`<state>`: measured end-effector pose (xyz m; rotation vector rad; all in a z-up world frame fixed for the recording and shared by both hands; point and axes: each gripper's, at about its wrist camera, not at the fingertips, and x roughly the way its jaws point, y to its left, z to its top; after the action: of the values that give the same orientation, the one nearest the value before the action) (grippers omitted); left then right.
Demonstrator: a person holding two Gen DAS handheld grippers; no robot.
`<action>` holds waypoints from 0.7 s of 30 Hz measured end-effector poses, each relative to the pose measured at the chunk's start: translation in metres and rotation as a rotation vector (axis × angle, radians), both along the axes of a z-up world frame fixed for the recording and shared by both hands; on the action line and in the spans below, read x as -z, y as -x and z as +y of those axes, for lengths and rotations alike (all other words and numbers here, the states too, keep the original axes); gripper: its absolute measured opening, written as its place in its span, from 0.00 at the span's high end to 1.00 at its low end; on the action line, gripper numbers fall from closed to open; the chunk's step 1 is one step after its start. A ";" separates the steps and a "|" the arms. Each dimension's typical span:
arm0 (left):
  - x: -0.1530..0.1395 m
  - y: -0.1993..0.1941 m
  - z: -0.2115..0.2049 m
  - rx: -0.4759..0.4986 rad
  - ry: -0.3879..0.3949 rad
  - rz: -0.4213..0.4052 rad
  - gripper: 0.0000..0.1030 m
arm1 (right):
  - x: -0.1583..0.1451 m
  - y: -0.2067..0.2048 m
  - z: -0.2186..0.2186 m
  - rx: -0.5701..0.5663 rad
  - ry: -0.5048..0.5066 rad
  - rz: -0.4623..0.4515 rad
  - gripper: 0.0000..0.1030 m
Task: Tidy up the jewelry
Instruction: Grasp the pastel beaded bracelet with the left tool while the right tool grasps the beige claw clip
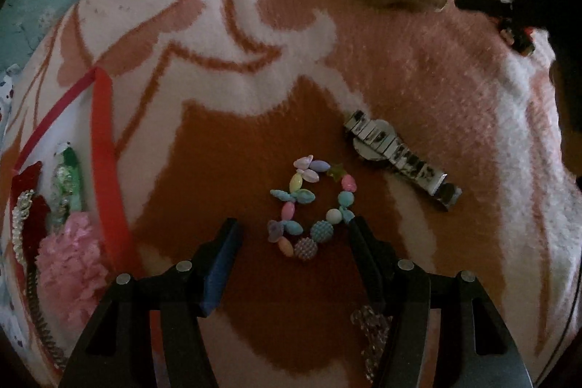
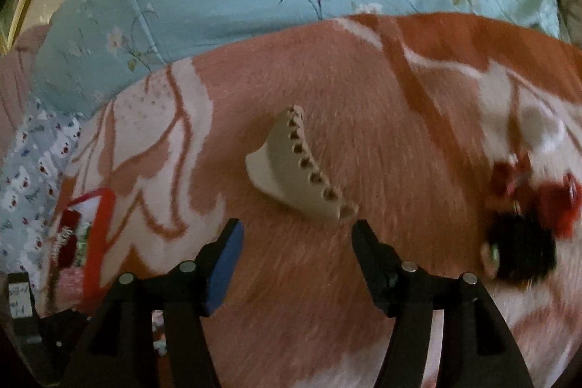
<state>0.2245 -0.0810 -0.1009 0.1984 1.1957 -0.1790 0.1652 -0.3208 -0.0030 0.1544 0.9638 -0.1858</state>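
Presently, a pastel bead bracelet (image 1: 312, 208) is observed on the orange-patterned blanket (image 1: 254, 140), partly between the released fingers of the left gripper (image 1: 293, 224), untouched. A watch (image 1: 398, 157) is noted just beyond the bracelet, to its right. The right gripper (image 2: 296, 228) is held released just short of a beige claw clip (image 2: 294, 166); nothing is grasped.
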 end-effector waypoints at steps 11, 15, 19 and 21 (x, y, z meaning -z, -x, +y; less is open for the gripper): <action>-0.005 -0.004 0.012 0.001 0.091 -0.046 0.81 | 0.009 -0.038 0.015 -0.121 0.113 0.048 0.30; -0.021 0.001 0.030 -0.029 0.170 -0.067 0.81 | 0.002 -0.043 0.018 -0.166 0.141 0.045 0.26; -0.036 0.003 0.046 -0.061 0.240 -0.083 0.81 | 0.012 -0.061 0.026 -0.223 0.183 0.088 0.24; -0.044 0.006 0.052 -0.070 0.248 -0.102 0.81 | 0.017 -0.068 0.030 -0.251 0.200 0.107 0.24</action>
<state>0.2187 -0.0294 -0.0568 -0.0511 1.0669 -0.2505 0.2336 -0.2910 -0.0195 -0.1612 1.0552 -0.0584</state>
